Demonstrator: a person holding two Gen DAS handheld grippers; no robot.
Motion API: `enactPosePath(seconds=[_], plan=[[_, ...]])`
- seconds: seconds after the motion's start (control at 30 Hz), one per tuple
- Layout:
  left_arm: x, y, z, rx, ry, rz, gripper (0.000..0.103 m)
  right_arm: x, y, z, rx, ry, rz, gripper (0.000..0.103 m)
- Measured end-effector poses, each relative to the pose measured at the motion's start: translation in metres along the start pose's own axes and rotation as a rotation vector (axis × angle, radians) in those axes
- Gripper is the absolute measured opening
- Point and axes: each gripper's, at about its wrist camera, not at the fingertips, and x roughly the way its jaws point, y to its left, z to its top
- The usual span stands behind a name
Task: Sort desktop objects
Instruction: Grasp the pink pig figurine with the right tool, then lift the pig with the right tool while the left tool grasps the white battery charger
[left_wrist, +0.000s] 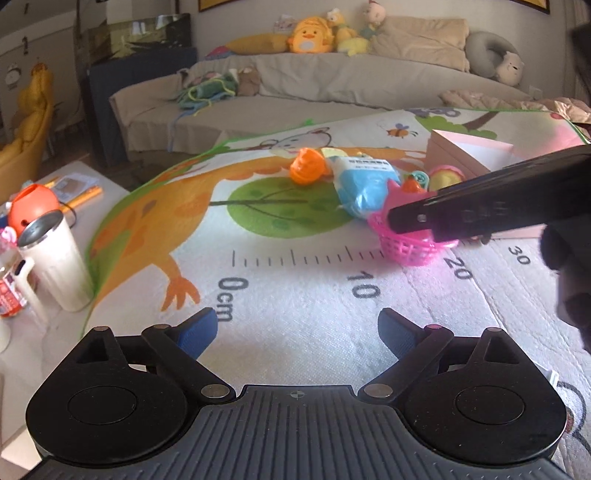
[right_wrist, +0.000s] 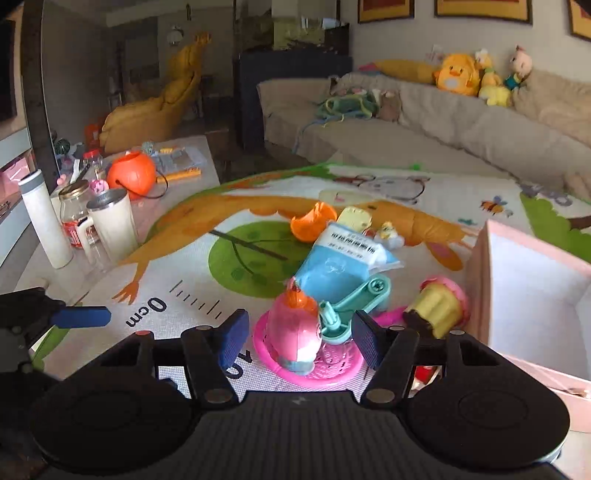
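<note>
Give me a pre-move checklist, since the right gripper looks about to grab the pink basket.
1. Right gripper open: ok.
2. Pink basket between its fingers: ok.
3. Basket upright on the mat: ok.
4. Pink toy and teal toy settled in the basket: cannot tell; the teal one overhangs the rim.
5. Pink box open: ok.
6. Left gripper open, apart from the basket: ok.

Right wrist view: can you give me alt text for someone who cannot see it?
The open right gripper hovers around a pink basket holding a pink toy, on a cartoon play mat. Behind lie a blue packet, a teal toy and an orange shell; a pink box stands open at right.
</note>
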Motion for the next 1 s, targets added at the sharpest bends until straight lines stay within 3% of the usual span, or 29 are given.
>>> enactPosePath(seconds=[0.03,0.1,0.2,0.3,0.57,0.7,0.8,0.87,1.0], plan=[[-0.002,-0.001,-0.002,0.007,-0.003,-0.014,0.1,0.008,0.0,0.001,0.006,0.036,0.006,0.031],[-0.004,-0.005,-0.005,0.02,-0.011,-0.039,0.1,0.009,-0.005,0.008,0.047,0.042,0.041,0.032],[-0.002,-0.014,-0.003,0.034,-0.011,-0.084,0.1,-0.025,-0.019,0.019,0.106,-0.069,0.082,0.032],[0.004,-0.03,0.006,0.05,-0.024,-0.123,0.1,-0.061,-0.031,0.024,0.109,-0.129,0.032,0.032],[0.054,-0.08,0.044,0.116,-0.041,-0.092,0.1,-0.088,-0.061,-0.026,0.114,-0.018,-0.095,0.032],[0.064,-0.084,0.05,0.121,-0.027,-0.08,0.096,-0.089,-0.071,-0.055,0.146,0.024,-0.083,0.032],[0.045,-0.076,0.041,0.125,-0.049,-0.091,0.096,-0.096,-0.076,-0.069,0.178,0.027,-0.066,0.032],[0.024,-0.07,0.027,0.139,-0.04,-0.136,0.097,-0.102,-0.077,-0.078,0.182,0.027,-0.055,0.032],[-0.01,-0.072,-0.005,0.17,0.043,-0.312,0.099,-0.112,-0.075,-0.093,0.167,0.046,-0.072,0.033]])
